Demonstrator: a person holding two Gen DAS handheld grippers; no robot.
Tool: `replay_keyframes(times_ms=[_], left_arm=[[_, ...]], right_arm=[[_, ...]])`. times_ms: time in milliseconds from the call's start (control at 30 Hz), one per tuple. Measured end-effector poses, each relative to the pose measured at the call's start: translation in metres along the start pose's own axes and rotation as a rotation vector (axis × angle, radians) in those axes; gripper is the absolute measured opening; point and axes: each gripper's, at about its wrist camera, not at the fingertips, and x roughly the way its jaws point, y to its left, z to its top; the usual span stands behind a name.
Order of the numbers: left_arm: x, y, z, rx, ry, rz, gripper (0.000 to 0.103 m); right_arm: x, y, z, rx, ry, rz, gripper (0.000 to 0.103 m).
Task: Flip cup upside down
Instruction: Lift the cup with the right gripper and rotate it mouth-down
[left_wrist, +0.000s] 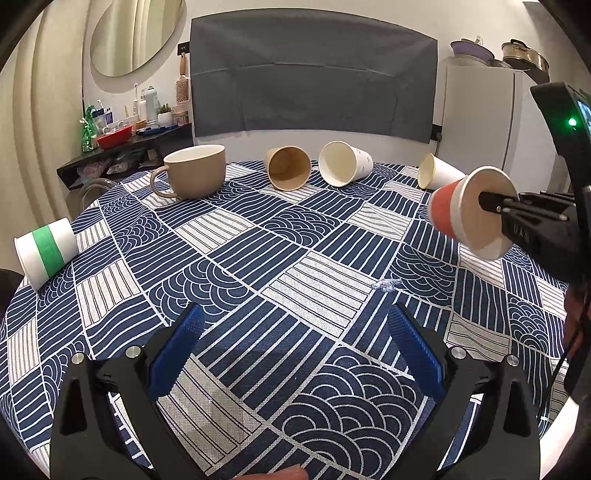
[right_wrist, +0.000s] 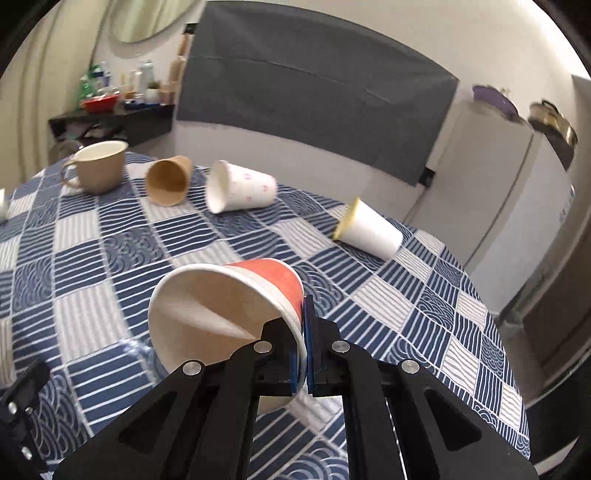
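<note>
My right gripper (right_wrist: 301, 325) is shut on the rim of a red and white paper cup (right_wrist: 236, 295), one finger inside and one outside. The cup is held on its side above the table, mouth toward the camera. In the left wrist view the same cup (left_wrist: 452, 210) hangs at the right, held by the right gripper (left_wrist: 491, 202). My left gripper (left_wrist: 295, 325) is open and empty, low over the near part of the table.
On the blue patterned tablecloth (left_wrist: 258, 258) lie a brown paper cup (left_wrist: 288, 168), a white patterned cup (left_wrist: 343, 164), a plain white cup (left_wrist: 439, 175) and a green-banded cup (left_wrist: 46, 251), all on their sides. A beige mug (left_wrist: 195, 170) stands upright.
</note>
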Motion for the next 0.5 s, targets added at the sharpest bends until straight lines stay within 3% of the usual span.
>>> replay_keyframes(times_ms=[500], left_arm=[[0.001,0.007,0.000,-0.038,-0.001,-0.027,0.097]], right_arm=[[-0.027,0.043,-0.030,-0.147,-0.062,-0.007,0.004]])
